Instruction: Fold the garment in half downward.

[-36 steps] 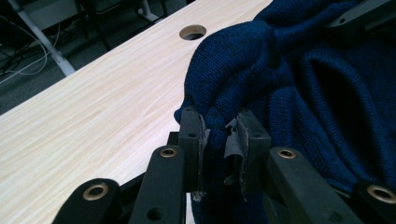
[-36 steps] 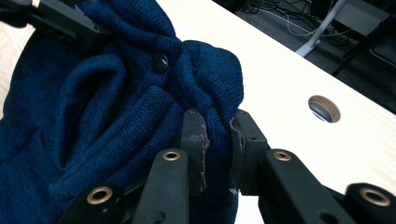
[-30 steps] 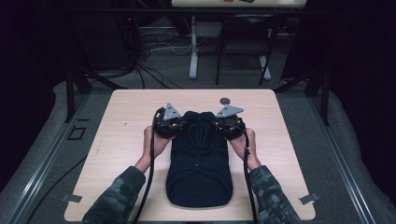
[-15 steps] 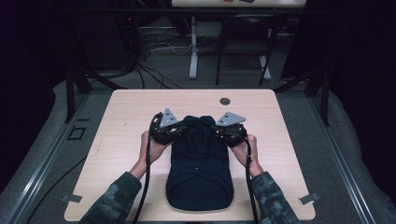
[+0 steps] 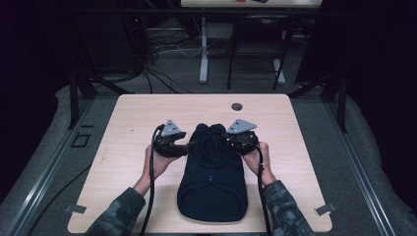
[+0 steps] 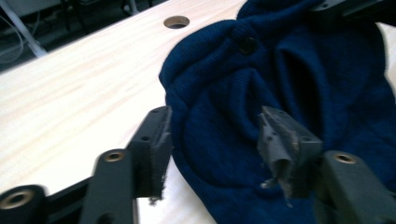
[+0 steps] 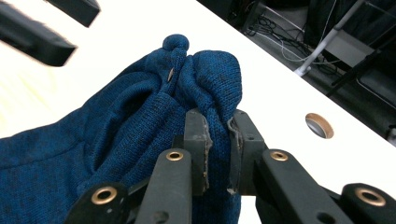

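A dark blue knitted garment (image 5: 211, 182) lies in the middle of the wooden table (image 5: 142, 113), its bunched upper end pointing away from the person. My left gripper (image 5: 188, 146) is at the garment's left upper edge. In the left gripper view it (image 6: 217, 147) is open, its jaws straddling a raised fold of the garment (image 6: 289, 74) near a dark button (image 6: 246, 44). My right gripper (image 5: 226, 139) is at the right upper edge. In the right gripper view it (image 7: 219, 140) is shut on a pinched fold of the garment (image 7: 126, 121).
A round cable hole (image 5: 237, 106) sits in the table near its far edge, beyond the garment. Bare wood lies on both sides of the garment. Behind the table are dark table legs and cables on the floor (image 5: 167, 49).
Both grippers have drawn back toward the person along the garment's upper end, and the knit there has bunched up between them.
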